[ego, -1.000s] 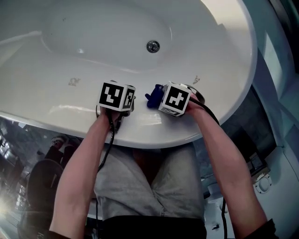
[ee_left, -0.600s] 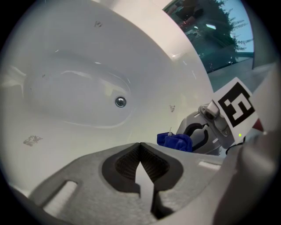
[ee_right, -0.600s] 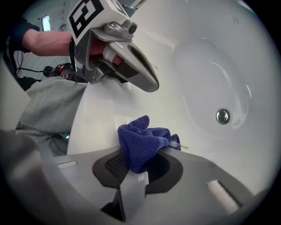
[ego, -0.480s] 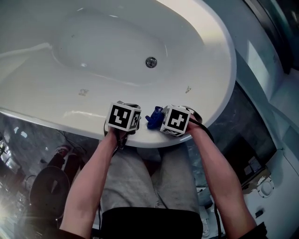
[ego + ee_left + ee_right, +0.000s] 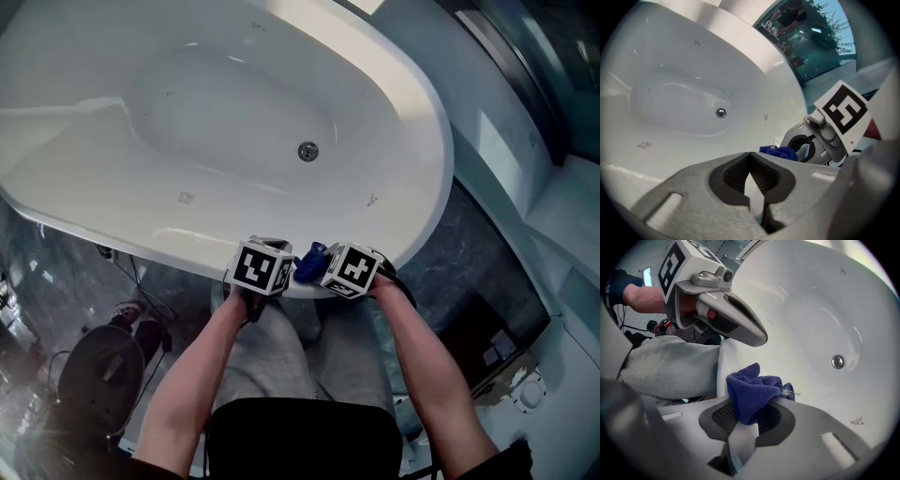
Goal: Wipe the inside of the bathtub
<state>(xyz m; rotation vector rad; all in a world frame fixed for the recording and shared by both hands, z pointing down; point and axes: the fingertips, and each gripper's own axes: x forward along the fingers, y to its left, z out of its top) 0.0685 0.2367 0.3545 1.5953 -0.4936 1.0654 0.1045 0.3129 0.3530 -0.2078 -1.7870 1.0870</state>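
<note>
Gripper views alone show jaws: right gripper [image 5: 743,418] pinches cloth [image 5: 752,394], left gripper [image 5: 750,168] pressed together.

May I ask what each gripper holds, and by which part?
The right gripper pinches the blue cloth by a bunched fold; the left gripper holds nothing.

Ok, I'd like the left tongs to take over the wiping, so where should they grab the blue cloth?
Probably the loose bunched end of the blue cloth, which sticks out past the tips of the right tongs that pinch its lower fold. Come in from the left, where the left tongs already sit alongside, and open them first, since they are shut.
</note>
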